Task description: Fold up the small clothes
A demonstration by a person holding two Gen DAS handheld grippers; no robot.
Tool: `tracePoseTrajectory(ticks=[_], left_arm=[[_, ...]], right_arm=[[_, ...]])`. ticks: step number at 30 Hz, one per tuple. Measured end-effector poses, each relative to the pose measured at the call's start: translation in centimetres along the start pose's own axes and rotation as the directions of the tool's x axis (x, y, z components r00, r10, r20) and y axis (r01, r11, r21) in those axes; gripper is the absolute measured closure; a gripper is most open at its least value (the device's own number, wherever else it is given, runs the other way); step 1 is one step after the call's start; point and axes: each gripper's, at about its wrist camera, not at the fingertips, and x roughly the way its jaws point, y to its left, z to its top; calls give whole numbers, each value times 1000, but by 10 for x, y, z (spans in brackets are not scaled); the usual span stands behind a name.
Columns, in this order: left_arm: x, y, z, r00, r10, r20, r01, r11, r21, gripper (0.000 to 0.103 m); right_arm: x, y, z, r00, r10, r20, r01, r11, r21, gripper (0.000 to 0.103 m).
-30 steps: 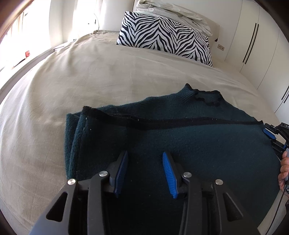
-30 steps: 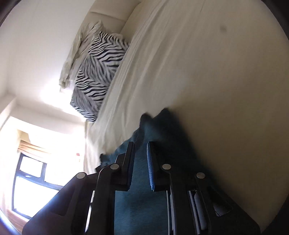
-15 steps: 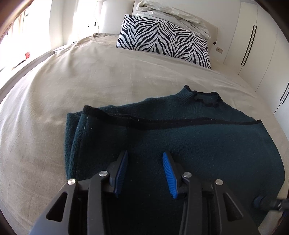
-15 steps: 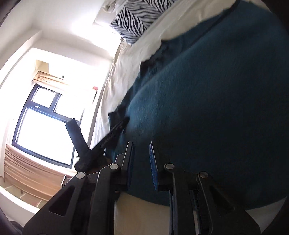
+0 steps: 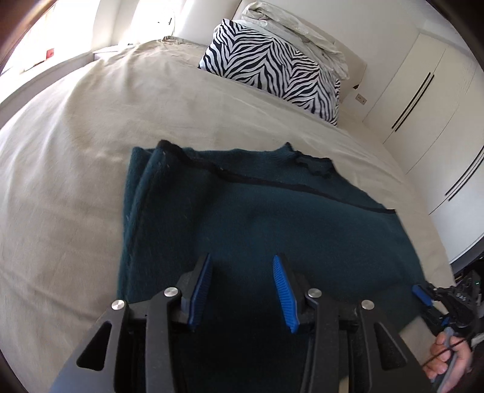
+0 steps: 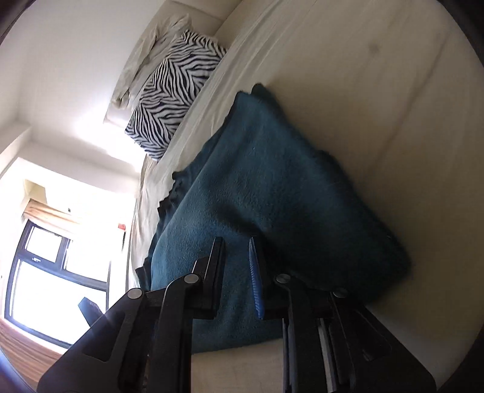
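A dark teal sweater (image 5: 272, 217) lies folded flat on the beige bed (image 5: 90, 151), its collar toward the pillow. My left gripper (image 5: 242, 260) hovers over the sweater's near part, open, with nothing between its blue pads. My right gripper (image 6: 236, 241) hangs over the sweater (image 6: 272, 181) near its front edge. Its jaws stand only a narrow gap apart and hold no cloth. In the left wrist view the right gripper (image 5: 423, 305) sits at the sweater's near right corner, with a hand (image 5: 447, 359) behind it.
A zebra-striped pillow (image 5: 272, 69) and crumpled pale bedding (image 5: 296, 27) lie at the head of the bed. White wardrobe doors (image 5: 423, 105) stand along the right. A bright window (image 6: 45, 272) and wooden floor (image 6: 18, 347) are on the far side.
The right gripper left the sweater's right edge, dropped out of the left view, and now sits at the near right corner. The left gripper shifted and rolled slightly. The sweater lies unchanged.
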Motion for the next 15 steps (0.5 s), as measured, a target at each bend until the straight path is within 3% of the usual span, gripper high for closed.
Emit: tracePoseTrajectory(ticks=[2, 6, 8, 10, 12, 15], left_arm=[[-16, -19, -14, 998, -60, 8, 60, 998, -1, 57], [-13, -58, -41, 987, -149, -65, 154, 986, 70, 51], [-3, -58, -51, 991, -95, -92, 103, 990, 93, 51], [3, -40, -55, 991, -75, -107, 79, 996, 37, 52], [2, -19, -57, 990, -89, -107, 89, 996, -7, 74], [-6, 1, -59, 988, -108, -108, 105, 994, -35, 80]], right_arm=[[6, 18, -15, 998, 26, -51, -29, 998, -48, 76], [42, 66, -52, 977, 90, -196, -118, 984, -135, 75], [57, 75, -65, 966, 114, -231, -145, 982, -118, 75], [76, 70, -72, 951, 116, -286, -143, 987, -75, 75], [89, 56, -75, 941, 106, -320, -125, 991, -38, 75], [84, 35, -65, 935, 175, -308, -180, 984, 11, 78]])
